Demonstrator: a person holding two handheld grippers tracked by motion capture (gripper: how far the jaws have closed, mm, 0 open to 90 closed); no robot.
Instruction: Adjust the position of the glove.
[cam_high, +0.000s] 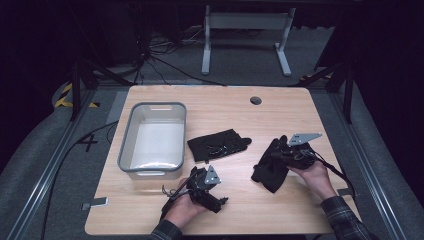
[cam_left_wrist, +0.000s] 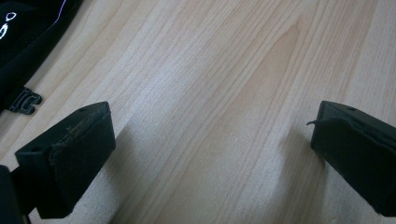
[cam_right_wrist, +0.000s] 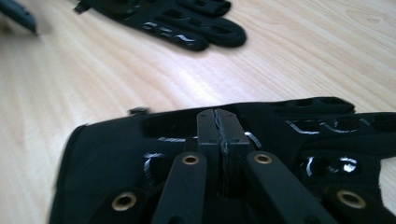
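Note:
Two black gloves are on the wooden table (cam_high: 280, 107). One glove (cam_high: 219, 145) lies flat near the middle, also seen far off in the right gripper view (cam_right_wrist: 187, 21) and at the top left corner of the left gripper view (cam_left_wrist: 23, 37). My right gripper (cam_high: 286, 154) (cam_right_wrist: 217, 114) is shut on the second glove (cam_high: 270, 170) (cam_right_wrist: 107, 154), whose fabric bunches and droops from the jaws at the right of the table. My left gripper (cam_high: 210, 187) (cam_left_wrist: 212, 140) rests low at the front, jaws wide apart over bare wood, holding nothing.
A grey plastic bin (cam_high: 126, 145) stands at the left of the table, with nothing visible inside. A round cable hole (cam_high: 255, 100) is near the far edge. Metal frame rails and cables run along both sides on the floor.

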